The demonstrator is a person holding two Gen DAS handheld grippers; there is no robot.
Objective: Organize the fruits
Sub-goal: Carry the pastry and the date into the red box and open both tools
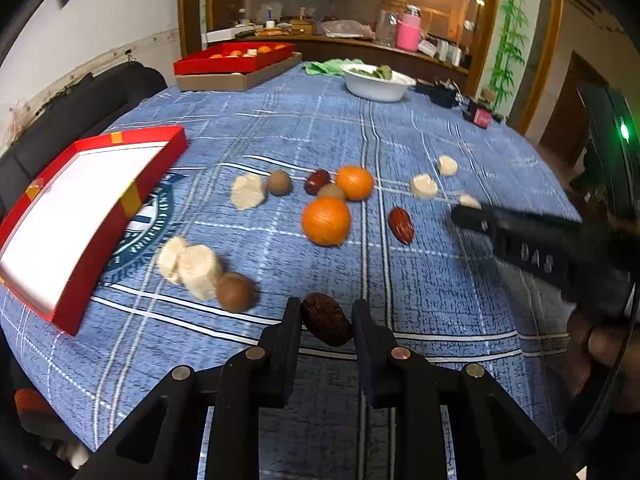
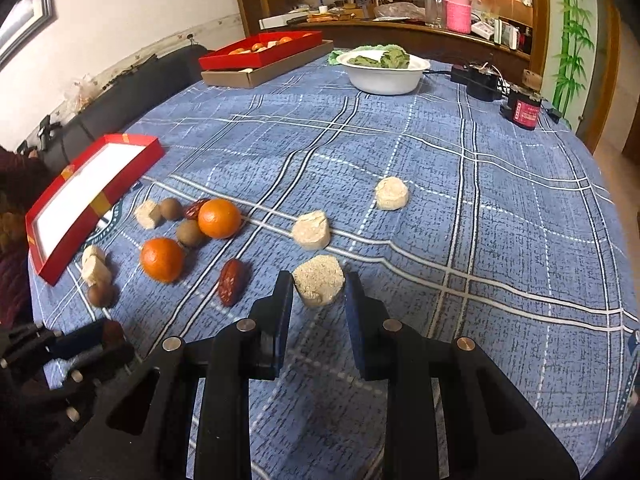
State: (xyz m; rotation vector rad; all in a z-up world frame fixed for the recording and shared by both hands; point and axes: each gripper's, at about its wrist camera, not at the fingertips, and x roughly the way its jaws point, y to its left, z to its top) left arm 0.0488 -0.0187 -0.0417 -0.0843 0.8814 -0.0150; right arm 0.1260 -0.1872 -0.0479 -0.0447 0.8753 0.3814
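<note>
**Fruits still scattered, red tray still bare**

The worktop (image 2: 440, 184), under a blue checked cloth, carries nearly all the work yet to do. The near red tray (image 2: 92, 196) at its left side shows only a white bottom, with nothing sorted into it, so I judge the task to be at its start. A second red tray (image 2: 260, 50) at the far end already holds some oranges and pale pieces.

On the cloth lie two oranges (image 1: 326, 221), several pale crumbly cakes (image 2: 311, 230), brown round fruits (image 1: 235, 292) and red dates (image 1: 401, 225), loosely grouped near the middle.

The left gripper (image 1: 326, 322) has its jaws on both sides of a dark date (image 1: 326, 320); they seem clenched on it, low over the cloth. The right gripper (image 2: 318, 292) brackets one cake (image 2: 319, 279), with a small gap at each side, so it is released.

Only the left view shows the dark date clearly; the right view shows that gripper just as a dark shape at its lower left corner. Only the right view shows the bracketed cake whole.
</note>
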